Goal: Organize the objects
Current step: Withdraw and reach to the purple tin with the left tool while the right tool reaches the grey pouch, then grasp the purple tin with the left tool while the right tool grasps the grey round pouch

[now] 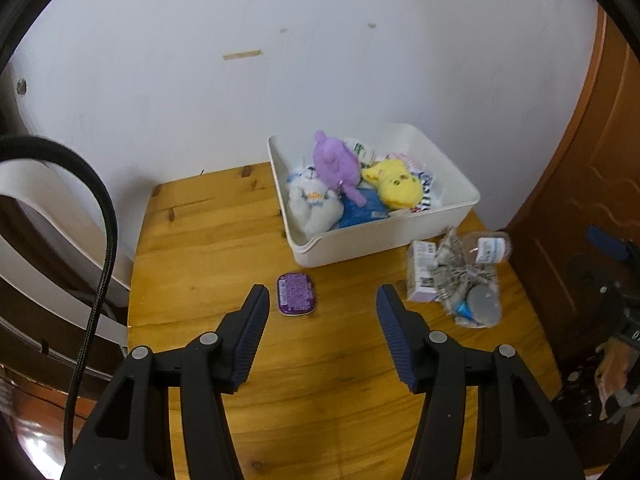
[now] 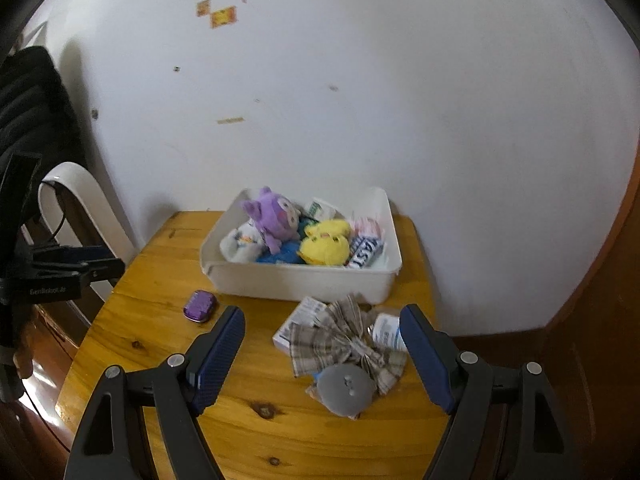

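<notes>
Purple tin flat on wooden counter, just beyond left gripper fingers, spread wide, empty. Right gripper likewise agape over plaid bow; white bin of plush toys behind.

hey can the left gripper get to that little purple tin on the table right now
Probably yes. The left gripper is open and empty, and the purple tin lies flat on bare table just ahead of its left finger. Nothing sits between them; the white bin is further back.
</notes>
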Action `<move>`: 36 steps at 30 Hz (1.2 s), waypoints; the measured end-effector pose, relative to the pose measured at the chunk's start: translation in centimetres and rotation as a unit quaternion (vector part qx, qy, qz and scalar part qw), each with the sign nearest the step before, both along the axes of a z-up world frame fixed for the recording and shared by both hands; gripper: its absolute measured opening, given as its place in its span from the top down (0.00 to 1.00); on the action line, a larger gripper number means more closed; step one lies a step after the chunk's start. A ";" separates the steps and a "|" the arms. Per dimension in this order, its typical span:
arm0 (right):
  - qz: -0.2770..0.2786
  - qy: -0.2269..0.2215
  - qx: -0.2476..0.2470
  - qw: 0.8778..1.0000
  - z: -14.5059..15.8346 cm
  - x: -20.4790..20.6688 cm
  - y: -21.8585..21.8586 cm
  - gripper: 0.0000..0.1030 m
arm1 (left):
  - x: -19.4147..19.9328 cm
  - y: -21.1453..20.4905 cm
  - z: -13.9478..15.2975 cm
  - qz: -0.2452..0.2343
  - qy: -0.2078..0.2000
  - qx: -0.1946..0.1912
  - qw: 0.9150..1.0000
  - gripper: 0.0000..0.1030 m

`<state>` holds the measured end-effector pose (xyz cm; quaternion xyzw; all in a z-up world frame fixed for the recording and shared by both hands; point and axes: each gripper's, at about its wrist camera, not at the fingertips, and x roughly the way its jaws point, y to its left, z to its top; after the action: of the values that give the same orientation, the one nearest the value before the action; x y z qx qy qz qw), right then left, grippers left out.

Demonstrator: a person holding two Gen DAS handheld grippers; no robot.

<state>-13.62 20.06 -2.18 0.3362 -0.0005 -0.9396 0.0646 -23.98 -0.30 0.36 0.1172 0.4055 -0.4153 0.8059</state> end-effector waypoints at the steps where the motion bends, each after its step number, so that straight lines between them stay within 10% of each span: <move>1: -0.005 -0.003 -0.005 1.000 -0.5 -0.1 0.3 0.22 | 0.1 -0.2 -0.8 0.002 -0.001 0.002 1.000 0.38; 18: -0.079 -0.091 -0.048 0.992 -12.3 -3.9 3.1 0.22 | 2.8 -3.6 -11.3 0.052 0.017 0.017 0.998 0.35; 36: -0.105 -0.082 -0.072 0.988 -15.6 -4.7 2.8 0.22 | 5.1 -6.5 -16.2 0.073 0.036 0.052 0.995 0.36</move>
<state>-18.30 22.86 -17.80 0.4044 -0.1089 -0.9080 -0.0107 -18.85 -6.85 -15.83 0.1140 0.4624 -0.3381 0.8117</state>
